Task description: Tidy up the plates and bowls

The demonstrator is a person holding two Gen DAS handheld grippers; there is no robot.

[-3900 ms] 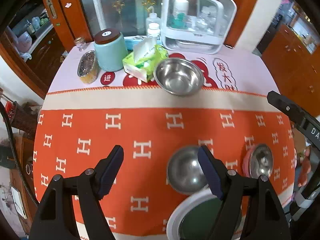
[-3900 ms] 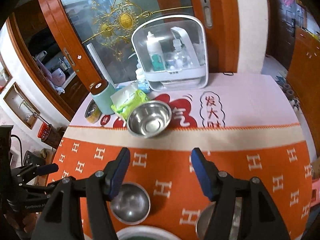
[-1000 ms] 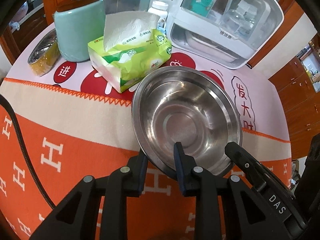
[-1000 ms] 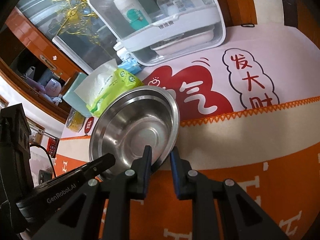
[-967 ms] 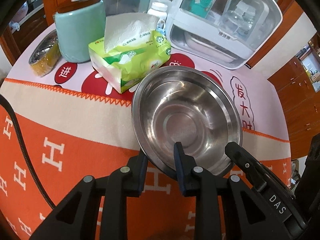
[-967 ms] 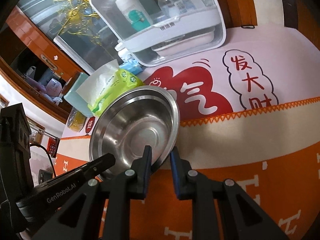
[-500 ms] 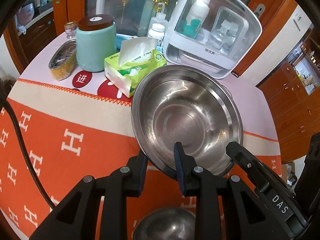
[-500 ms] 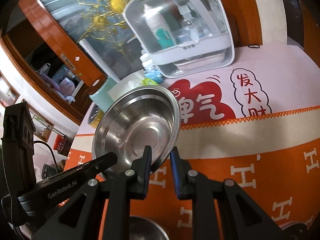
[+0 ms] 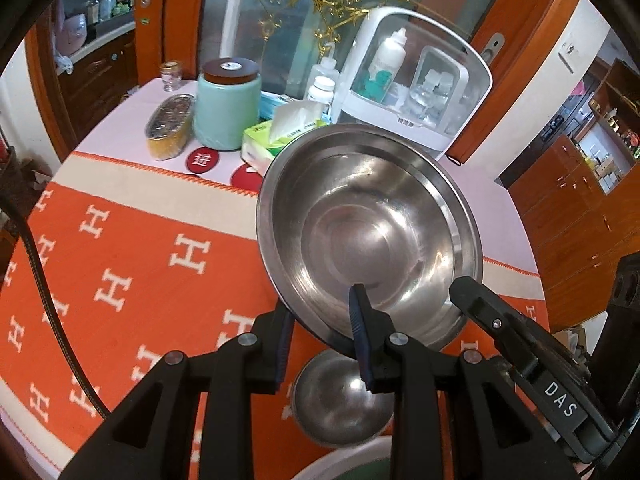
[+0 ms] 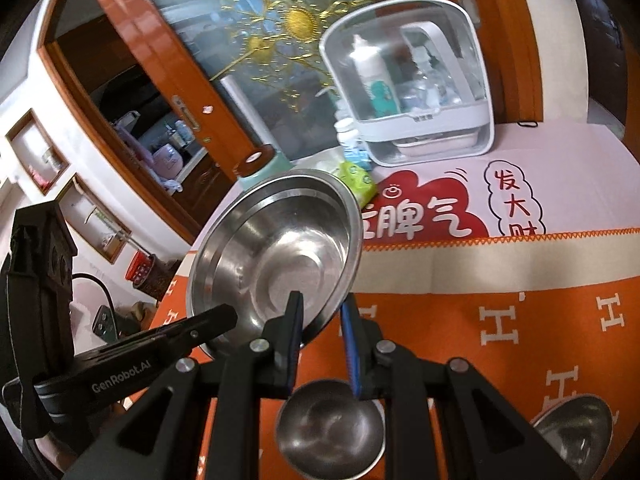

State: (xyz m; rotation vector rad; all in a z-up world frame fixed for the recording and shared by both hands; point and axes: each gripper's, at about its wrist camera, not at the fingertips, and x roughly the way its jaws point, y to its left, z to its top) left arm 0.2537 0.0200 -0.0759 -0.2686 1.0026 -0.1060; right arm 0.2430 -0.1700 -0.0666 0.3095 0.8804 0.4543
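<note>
Big bowl lifted off cloth — both tools pinching rim.

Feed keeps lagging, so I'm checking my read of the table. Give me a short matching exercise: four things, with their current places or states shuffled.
1. large steel bowl
2. small steel bowl
3. tissue pack
4. teal jar

a. wears a brown lid
b. on the orange cloth below the grippers
c. held at its rim by the left gripper and the right gripper
d. white sheet sticking up

1-c, 2-b, 3-d, 4-a

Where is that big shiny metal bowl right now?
The big steel bowl is off the table, its near rim pinched by the left gripper and right gripper, above a smaller steel bowl on the orange cloth.
</note>
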